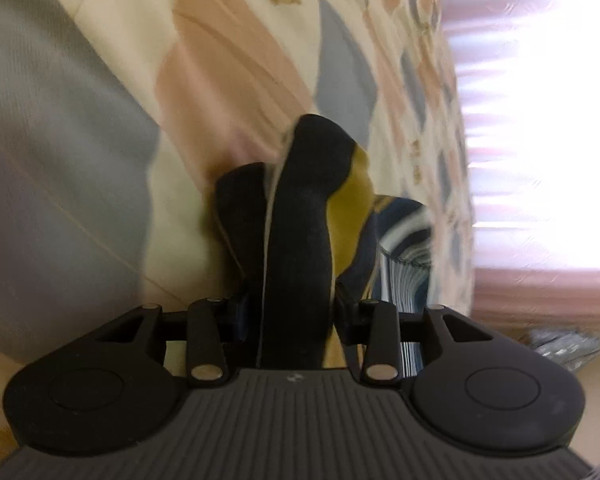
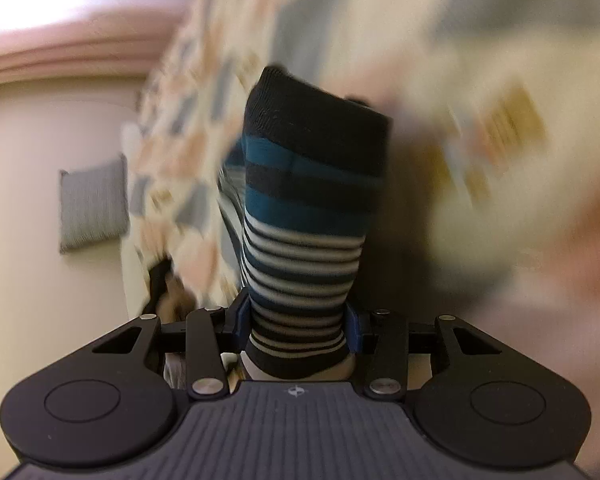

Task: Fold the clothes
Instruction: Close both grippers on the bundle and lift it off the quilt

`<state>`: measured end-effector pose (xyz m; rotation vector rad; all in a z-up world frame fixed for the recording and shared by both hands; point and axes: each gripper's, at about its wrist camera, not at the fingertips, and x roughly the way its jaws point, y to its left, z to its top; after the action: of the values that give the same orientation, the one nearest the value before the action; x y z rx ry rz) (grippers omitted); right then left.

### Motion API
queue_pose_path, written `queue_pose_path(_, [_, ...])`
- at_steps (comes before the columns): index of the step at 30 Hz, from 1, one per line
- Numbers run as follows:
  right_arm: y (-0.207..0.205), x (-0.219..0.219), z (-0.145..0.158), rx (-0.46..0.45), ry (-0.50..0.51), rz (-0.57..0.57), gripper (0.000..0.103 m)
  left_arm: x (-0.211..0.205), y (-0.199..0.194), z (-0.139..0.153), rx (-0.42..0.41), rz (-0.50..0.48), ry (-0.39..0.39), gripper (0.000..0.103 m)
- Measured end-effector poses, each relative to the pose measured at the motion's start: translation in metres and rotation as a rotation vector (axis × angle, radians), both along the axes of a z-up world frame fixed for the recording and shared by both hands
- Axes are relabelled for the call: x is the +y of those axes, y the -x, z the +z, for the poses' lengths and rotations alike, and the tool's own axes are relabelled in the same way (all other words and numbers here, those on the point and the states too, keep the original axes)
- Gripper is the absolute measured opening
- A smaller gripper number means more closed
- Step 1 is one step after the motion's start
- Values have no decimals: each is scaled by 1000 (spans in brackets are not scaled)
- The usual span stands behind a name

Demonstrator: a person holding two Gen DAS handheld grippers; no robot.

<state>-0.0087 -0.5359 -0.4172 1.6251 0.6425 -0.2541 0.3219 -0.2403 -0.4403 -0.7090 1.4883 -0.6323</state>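
The left gripper (image 1: 290, 316) is clamped on a black sock (image 1: 300, 216). The sock rises between the 2 fingers, and its rounded far end stands above the patchwork bedspread (image 1: 236, 60). A mustard-yellow patch marks the right side of this sock, and a thin pale edge runs along its left side. A second dark fold lies just left of it. To the right of the black sock, part of a striped sock (image 1: 406, 236) is visible, close beside it; whether the 2 touch cannot be told. A bright window with a pink curtain (image 1: 540, 100) fills the right of the left wrist view.

The right gripper (image 2: 298, 324) grasps the striped sock (image 2: 308, 208). Its blue-padded fingers (image 2: 242, 320) press on both sides of the narrow white-and-navy banded part. Farther along come broad teal and navy bands, then a dark ribbed cuff at the far end. The sock stands up from the fingers, clear of the bedspread (image 2: 188, 152) behind it. The background is smeared by motion blur. A grey cushion (image 2: 92, 204) lies on the pale floor at the left. A pink curtain (image 2: 80, 48) shows at the upper left.
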Motion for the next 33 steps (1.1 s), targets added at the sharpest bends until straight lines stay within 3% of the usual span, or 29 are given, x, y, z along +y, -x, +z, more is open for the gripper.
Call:
queue_pose_path(2, [2, -3, -5, 21, 7, 84, 54, -1, -2, -7, 10, -6, 20, 34])
queue_pose_path(5, [-3, -29, 22, -14, 164, 287, 54, -7, -4, -7, -7, -17, 31, 35])
queue_pose_path(7, [-6, -54, 46, -56, 294, 362, 58, -7, -3, -9, 2, -8, 42, 35])
queue_pose_path(8, [-7, -68, 58, -78, 361, 391, 62, -6, -3, -9, -1, -8, 44, 35])
queue_pose_path(10, [-16, -100, 70, -95, 461, 413, 92, -6, -2, -8, -7, -12, 40, 36])
queue_pose_path(12, [-39, -128, 63, -68, 509, 450, 93, -3, 1, -7, -13, -18, 35, 36])
queue_pose_path(14, [-66, -144, 42, -83, 451, 530, 91, 1, 2, -7, -17, -26, 34, 37])
queue_pose_path(16, [-87, -151, 10, -90, 337, 599, 76, 4, 2, -9, -17, -32, 41, 37])
queue_pose_path(18, [-102, -150, -24, -103, 202, 658, 75, 4, 2, -11, -14, -41, 52, 39])
queue_pose_path(20, [-113, -146, -39, -120, 139, 674, 75, 2, 1, -14, -10, -53, 65, 40])
queue_pose_path(23, [-124, -139, -42, -120, 113, 699, 74, 3, -3, -19, 6, -66, 80, 40])
queue_pose_path(25, [-129, -131, -36, -91, 141, 733, 50, 1, -4, -13, -22, -99, 66, 35])
queue_pose_path(27, [-123, -125, -27, -51, 142, 710, 43, -1, -5, -4, -37, -140, 56, 34])
queue_pose_path(31, [-98, -110, -11, -15, 154, 655, 45, -7, -8, -1, -44, -214, 18, 36])
queue_pose_path(33, [-95, -105, -19, 4, 163, 637, 61, -11, -10, -4, -46, -236, 6, 37])
